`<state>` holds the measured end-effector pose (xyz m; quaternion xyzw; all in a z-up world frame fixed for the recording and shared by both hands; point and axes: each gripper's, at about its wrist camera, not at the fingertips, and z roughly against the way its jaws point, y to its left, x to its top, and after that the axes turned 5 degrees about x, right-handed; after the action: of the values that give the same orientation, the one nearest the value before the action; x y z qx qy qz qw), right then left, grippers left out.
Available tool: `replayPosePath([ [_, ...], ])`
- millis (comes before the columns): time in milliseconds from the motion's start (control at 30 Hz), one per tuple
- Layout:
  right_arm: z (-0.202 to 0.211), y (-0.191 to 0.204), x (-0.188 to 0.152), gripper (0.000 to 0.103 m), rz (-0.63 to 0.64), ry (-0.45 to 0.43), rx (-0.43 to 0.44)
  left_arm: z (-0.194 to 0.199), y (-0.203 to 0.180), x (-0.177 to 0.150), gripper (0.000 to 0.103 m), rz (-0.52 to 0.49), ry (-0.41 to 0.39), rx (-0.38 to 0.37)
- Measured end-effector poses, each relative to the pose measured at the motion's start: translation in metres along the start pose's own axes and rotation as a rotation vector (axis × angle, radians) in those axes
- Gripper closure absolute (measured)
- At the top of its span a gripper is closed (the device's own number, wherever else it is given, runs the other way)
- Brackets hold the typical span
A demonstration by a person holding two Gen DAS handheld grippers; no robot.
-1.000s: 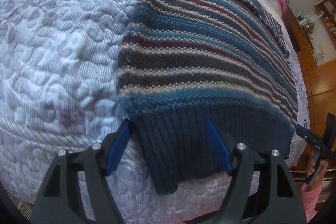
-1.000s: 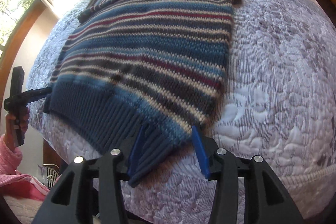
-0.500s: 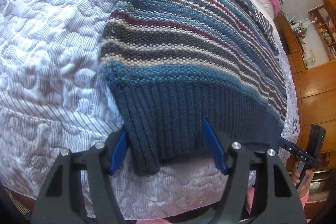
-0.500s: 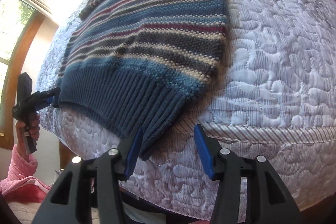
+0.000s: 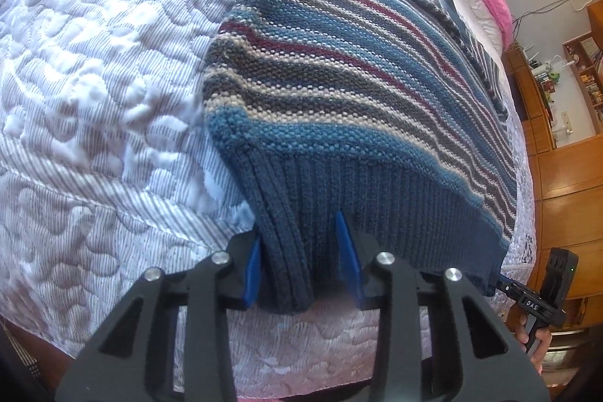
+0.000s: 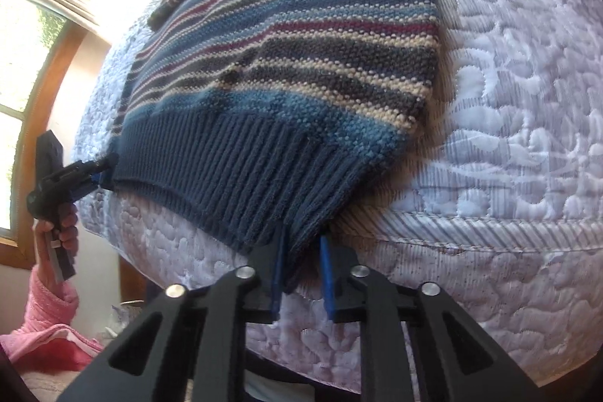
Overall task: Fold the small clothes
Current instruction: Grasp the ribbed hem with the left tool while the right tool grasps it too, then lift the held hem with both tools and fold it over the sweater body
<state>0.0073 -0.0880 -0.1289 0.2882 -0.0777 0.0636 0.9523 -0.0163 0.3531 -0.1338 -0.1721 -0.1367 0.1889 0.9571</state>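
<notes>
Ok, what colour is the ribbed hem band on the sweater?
Solid dark navy blue on the ribbed hem band, below the sweater's stripes. The right wrist view shows it best.

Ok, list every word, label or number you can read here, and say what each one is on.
"DAS": white letters on the black body of the right gripper, seen in the left wrist view.
Book spines on the wooden shelves: too small to read.
The striped sweater and quilted bedspread show no readable text.
</notes>
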Motion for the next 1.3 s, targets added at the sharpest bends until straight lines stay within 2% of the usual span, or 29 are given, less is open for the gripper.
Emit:
replayPosePath([
  [100, 0.005, 0.001, 0.000, 0.093, 0.005, -0.012, 0.028, 0.007, 0.000, -0.001, 0.090, 0.014, -0.014, -0.013],
  [300, 0.039, 0.005, 0.016, 0.094, -0.002, -0.081, 0.183, 0.031, 0.001, 0.013, 0.093, 0.050, -0.061, -0.129],
  [400, 0.054, 0.007, 0.035, 0.094, -0.012, -0.112, 0.233, 0.038, -0.009, 0.026, 0.093, 0.031, -0.086, -0.121],
  [633, 0.067, 0.001, 0.089, 0.094, -0.048, -0.157, 0.254, 0.039, -0.027, 0.067, 0.093, 0.028, -0.141, -0.120],
  [700, 0.066, -0.006, 0.108, 0.094, -0.070, -0.165, 0.256, 0.037, -0.031, 0.082, 0.093, 0.021, -0.170, -0.091],
  [800, 0.061, -0.022, 0.138, 0.094, -0.108, -0.163, 0.267, 0.030, -0.032, 0.107, 0.093, 0.035, -0.183, -0.092],
  [1033, 0.029, -0.056, 0.191, 0.094, -0.194, -0.122, 0.270, -0.014, -0.031, 0.156, 0.093, 0.092, -0.145, -0.102],
  [1167, 0.010, -0.069, 0.203, 0.094, -0.216, -0.090, 0.249, -0.040, -0.028, 0.165, 0.093, 0.111, -0.099, -0.087],
  [1300, 0.000, -0.076, 0.204, 0.094, -0.214, -0.076, 0.240, -0.052, -0.026, 0.167, 0.091, 0.109, -0.088, -0.086],
])
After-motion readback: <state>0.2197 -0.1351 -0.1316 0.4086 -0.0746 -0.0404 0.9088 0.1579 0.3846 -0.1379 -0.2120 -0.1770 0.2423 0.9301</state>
